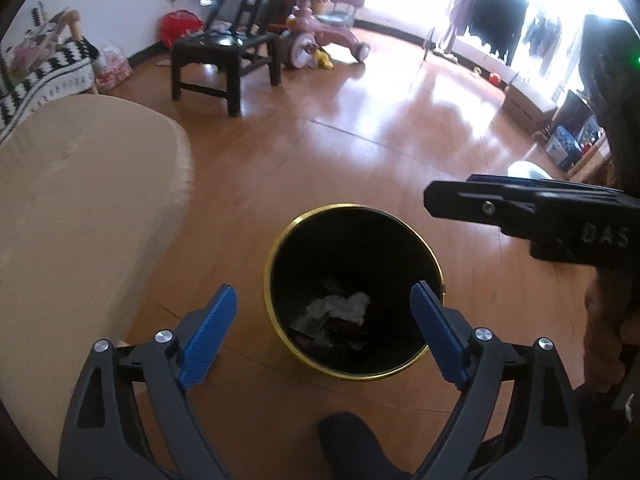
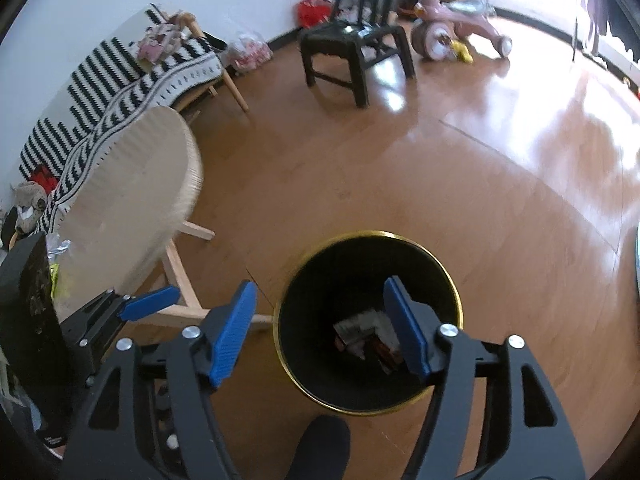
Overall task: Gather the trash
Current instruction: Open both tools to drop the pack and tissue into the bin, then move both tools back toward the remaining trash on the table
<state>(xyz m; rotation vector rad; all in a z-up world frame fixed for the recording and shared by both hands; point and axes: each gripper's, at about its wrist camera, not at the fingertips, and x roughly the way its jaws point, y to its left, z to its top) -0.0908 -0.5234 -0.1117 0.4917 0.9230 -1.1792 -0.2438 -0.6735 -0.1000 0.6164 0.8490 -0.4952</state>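
Observation:
A black trash bin with a gold rim (image 1: 276, 248) stands on the wooden floor below both grippers; it also shows in the right wrist view (image 2: 456, 292). Inside it lie crumpled white paper (image 1: 340, 306) and printed wrappers (image 2: 362, 328). My left gripper (image 1: 324, 334) is open and empty, hovering above the bin's near edge. My right gripper (image 2: 320, 330) is open and empty above the bin. The right gripper's body (image 1: 520, 208) shows at the right of the left wrist view. The left gripper (image 2: 148, 304) shows at the left of the right wrist view.
A round beige table (image 1: 80, 200) with wooden legs (image 2: 180, 280) stands left of the bin. A black chair (image 1: 224, 52), a pink tricycle (image 1: 320, 36) and a striped sofa (image 2: 120, 76) stand farther back. A dark shoe (image 1: 352, 436) is below the bin.

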